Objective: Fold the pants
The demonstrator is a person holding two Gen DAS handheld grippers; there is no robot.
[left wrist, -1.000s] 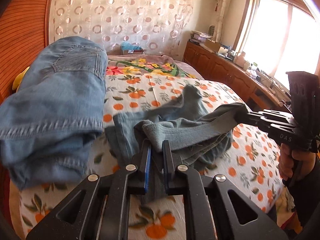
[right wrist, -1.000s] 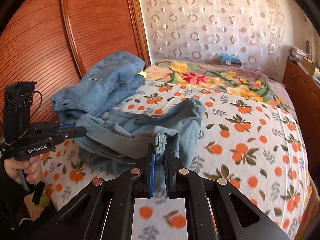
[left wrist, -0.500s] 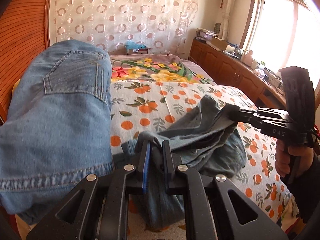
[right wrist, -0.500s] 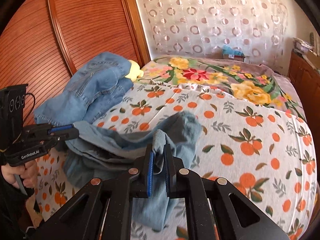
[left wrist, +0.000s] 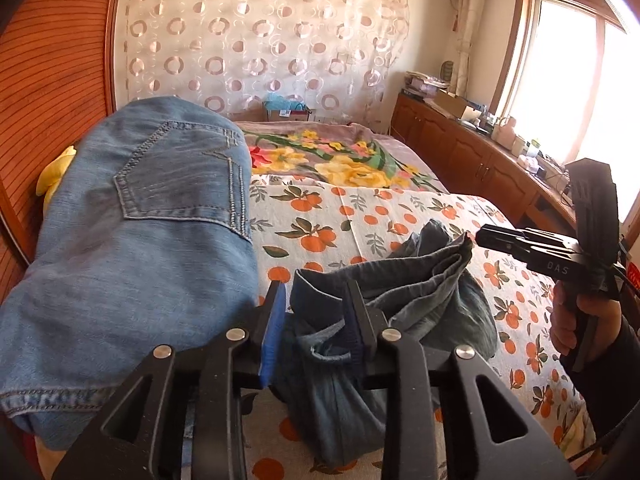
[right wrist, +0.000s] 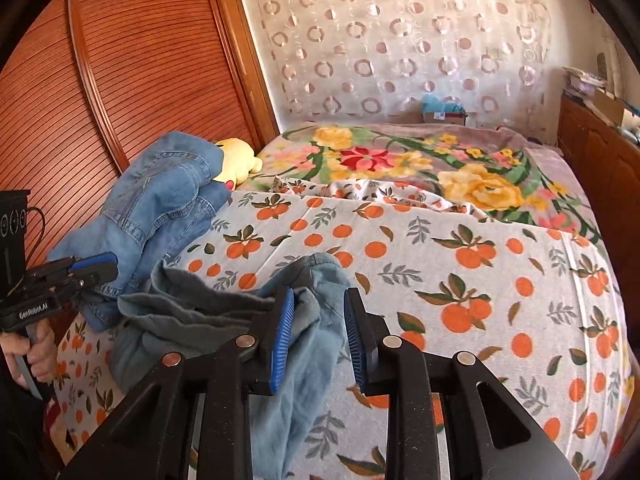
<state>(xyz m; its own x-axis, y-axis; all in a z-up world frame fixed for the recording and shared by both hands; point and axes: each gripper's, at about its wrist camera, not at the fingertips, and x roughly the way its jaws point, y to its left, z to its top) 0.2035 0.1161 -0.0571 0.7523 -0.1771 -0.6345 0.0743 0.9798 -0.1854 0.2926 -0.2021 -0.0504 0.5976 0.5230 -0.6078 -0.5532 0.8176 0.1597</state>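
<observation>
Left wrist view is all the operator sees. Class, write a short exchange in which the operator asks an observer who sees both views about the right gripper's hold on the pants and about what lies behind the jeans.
Operator: Does the right gripper grip the pants? I see it only from the side.
Observer: No. In the right wrist view its jaws stand apart and have just been opening. The pants cloth hangs loose between the pads.
Operator: There is something yellow behind the jeans. What is it?
Observer: A plush toy, partly hidden by the jeans, on the wardrobe side of the bed.
</observation>
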